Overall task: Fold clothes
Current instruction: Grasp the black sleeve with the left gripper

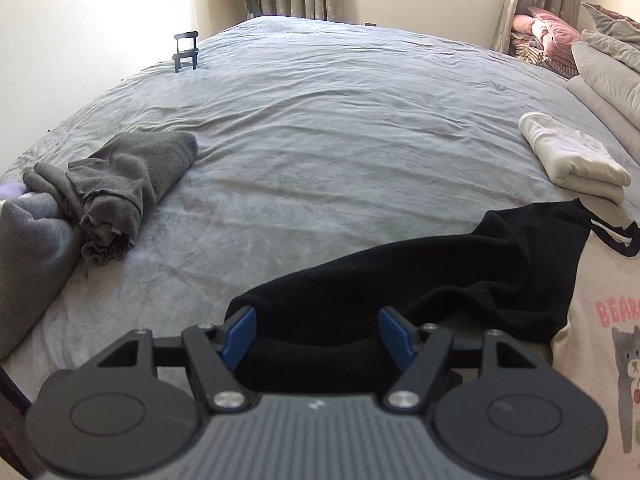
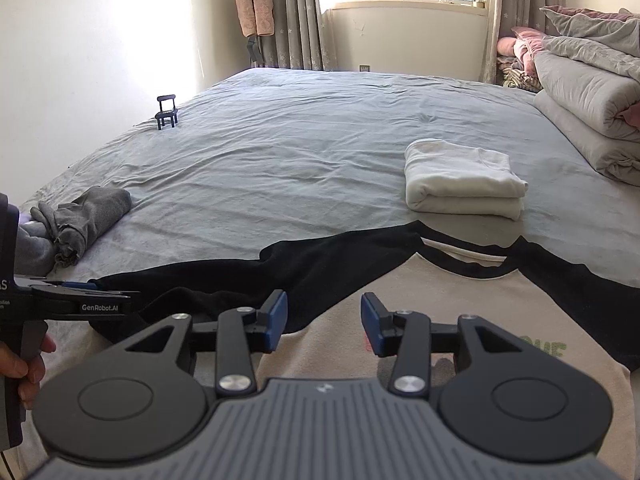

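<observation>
Black sleeve (image 1: 460,264) of the raglan shirt (image 2: 460,312) is lying between the spread-jawed left gripper (image 1: 316,330), right gripper (image 2: 324,318) gaping empty above the chest, both needing a pinch.

Open right hand-held gripper (image 2: 324,322) above shirt (image 2: 460,304)

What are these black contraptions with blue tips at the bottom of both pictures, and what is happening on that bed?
They are hand-held grippers, one per hand, each carrying a camera that looks along its two fingers. One picture comes from the left gripper, the other from the right gripper. On the grey bed lie a cream shirt with black sleeves, a folded white garment, a crumpled grey garment and a small black stand. The left fingers straddle a black sleeve without pinching it; the right hold nothing.
</observation>
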### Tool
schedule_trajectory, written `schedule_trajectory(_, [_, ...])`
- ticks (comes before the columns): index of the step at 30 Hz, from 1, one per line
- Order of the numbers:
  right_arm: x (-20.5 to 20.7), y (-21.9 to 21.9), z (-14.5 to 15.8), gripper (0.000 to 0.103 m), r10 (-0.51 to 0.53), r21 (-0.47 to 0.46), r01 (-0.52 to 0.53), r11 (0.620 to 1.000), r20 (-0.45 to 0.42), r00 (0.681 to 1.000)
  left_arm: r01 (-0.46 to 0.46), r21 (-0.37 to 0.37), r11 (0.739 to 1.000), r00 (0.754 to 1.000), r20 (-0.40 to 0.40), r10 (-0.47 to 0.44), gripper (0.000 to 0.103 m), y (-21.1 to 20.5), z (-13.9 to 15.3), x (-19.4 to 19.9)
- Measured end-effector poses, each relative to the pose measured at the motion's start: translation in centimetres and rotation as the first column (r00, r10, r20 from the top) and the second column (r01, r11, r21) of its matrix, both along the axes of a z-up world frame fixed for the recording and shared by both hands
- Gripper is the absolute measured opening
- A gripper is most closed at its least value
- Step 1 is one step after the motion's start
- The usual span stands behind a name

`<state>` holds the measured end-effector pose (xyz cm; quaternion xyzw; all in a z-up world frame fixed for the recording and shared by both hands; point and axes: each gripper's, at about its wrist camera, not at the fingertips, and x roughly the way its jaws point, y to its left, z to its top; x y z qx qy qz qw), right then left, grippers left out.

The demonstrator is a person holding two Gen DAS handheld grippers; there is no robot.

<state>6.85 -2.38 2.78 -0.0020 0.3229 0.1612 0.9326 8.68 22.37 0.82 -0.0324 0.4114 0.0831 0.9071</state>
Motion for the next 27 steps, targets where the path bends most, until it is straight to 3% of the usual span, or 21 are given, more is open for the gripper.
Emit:
schedule_trajectory(4, [0.0, 1.5, -0.3, 0.047, 0.047, 0.013, -0.047, 0.999, 0.000, 0.999, -0.006, -0.024, 1.000, 1.000, -0.008, 0.006, 0.067, 0.9, -0.3, -0.2])
schedule_trajectory(12, [2.0, 4.8, -1.9, 0.049, 0.135, 0.063, -0.133, 0.989, -0.025, 0.991, -0.052, -0.018, 0.998, 0.998, -0.021, 0.052, 0.032, 3.1, -1.6, 0.5])
schedule_trajectory(14, [2.5, 5.5, -2.4, 0.049, 0.156, 0.076, -0.154, 0.985, -0.031, 0.987, -0.074, -0.031, 0.997, 0.997, -0.012, 0.074, 0.028, 3.7, -1.8, 0.7])
schedule_trajectory(23, [4.7, 9.0, -3.7, 0.051, 0.256, 0.090, -0.251, 0.964, -0.041, 0.966, -0.148, -0.123, 0.981, 0.989, -0.009, 0.148, 0.028, 6.1, -1.1, 0.9])
schedule_trajectory(25, [5.0, 9.7, -4.0, 0.052, 0.284, 0.093, -0.279, 0.956, -0.039, 0.958, -0.146, -0.120, 0.982, 0.989, -0.021, 0.145, 0.032, 6.0, -1.1, 0.9])
schedule_trajectory(27, [5.2, 10.5, -4.3, 0.052, 0.310, 0.094, -0.306, 0.947, -0.039, 0.950, -0.147, -0.087, 0.985, 0.989, -0.032, 0.145, 0.045, 5.8, -1.1, 0.8])
